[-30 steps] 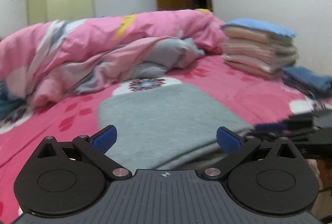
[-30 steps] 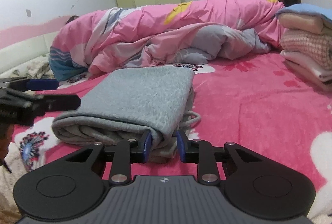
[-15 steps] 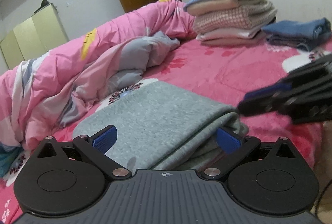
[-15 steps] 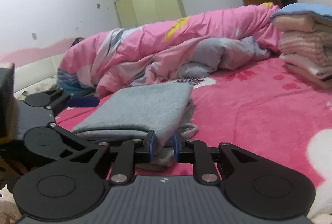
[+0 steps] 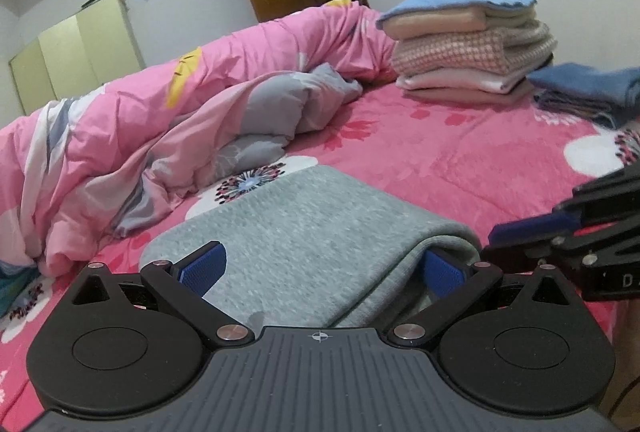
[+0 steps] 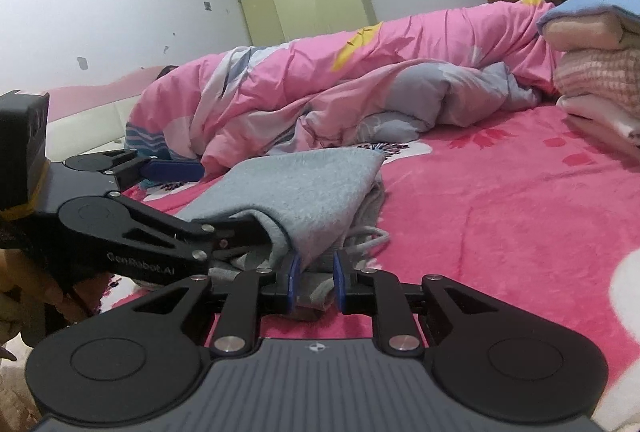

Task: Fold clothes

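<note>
Since a moment earlier the left gripper (image 5: 322,266) had slid in, one finger under the folded grey knit garment (image 5: 304,224) on the pink floral bedspread (image 5: 460,160), jaws wide. The right gripper (image 6: 314,284) pinched its near corner; uneven lifting risked unfolding the layers.

Folded garment (image 5: 316,232) lies on bed (image 5: 460,160), quilt (image 5: 180,112) behind, stack (image 5: 468,48) right.
</note>
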Motion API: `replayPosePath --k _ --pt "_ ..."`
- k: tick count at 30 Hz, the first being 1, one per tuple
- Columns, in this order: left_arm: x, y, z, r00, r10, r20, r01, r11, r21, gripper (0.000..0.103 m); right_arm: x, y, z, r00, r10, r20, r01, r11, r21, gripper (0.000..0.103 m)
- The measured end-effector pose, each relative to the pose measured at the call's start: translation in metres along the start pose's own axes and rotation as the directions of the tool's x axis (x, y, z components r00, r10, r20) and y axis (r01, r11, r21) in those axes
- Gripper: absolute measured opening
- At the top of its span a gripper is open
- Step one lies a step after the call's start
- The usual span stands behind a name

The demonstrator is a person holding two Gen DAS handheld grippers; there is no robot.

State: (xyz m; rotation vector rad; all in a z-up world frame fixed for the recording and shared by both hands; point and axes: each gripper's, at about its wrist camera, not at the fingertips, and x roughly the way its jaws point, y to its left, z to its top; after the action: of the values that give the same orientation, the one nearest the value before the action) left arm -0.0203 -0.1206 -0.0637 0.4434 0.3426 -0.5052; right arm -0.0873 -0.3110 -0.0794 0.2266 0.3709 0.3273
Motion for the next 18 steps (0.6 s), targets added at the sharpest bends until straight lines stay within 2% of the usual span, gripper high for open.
replayPosePath --k 7,11,14,15,16,18 --pt "0.000 0.002 -0.001 1.000 -0.014 0.007 0.014 1.000 -0.007 0.103 0.003 0.005 0.003 1.000 0.015 0.003 -0.015 1.000 -0.019 0.019" --pt "-0.001 0.002 -0.003 0.999 -0.033 0.006 0.033 0.999 -0.001 0.103 0.009 0.008 0.002 1.000 -0.027 -0.008 0.026 0.998 -0.049 0.018" --pt "0.000 -0.001 -0.007 0.998 -0.055 -0.012 0.055 0.998 0.007 0.103 0.010 0.006 0.003 0.999 -0.040 0.003 0.040 0.999 -0.029 0.017" --pt "0.001 -0.002 -0.008 0.998 -0.058 -0.015 0.058 0.998 0.006 0.103 0.010 0.007 0.002 0.999 -0.040 0.010 0.040 0.999 -0.026 0.014" --pt "0.004 -0.002 -0.008 0.998 -0.058 -0.016 0.058 0.998 0.003 0.103 0.009 0.007 0.002 0.999 -0.039 0.018 0.040 0.999 -0.023 0.005" --pt "0.008 -0.002 -0.008 0.998 -0.055 -0.016 0.055 0.998 -0.008 0.103 0.007 0.008 0.002 0.999 -0.039 0.033 0.039 0.999 -0.019 0.003"
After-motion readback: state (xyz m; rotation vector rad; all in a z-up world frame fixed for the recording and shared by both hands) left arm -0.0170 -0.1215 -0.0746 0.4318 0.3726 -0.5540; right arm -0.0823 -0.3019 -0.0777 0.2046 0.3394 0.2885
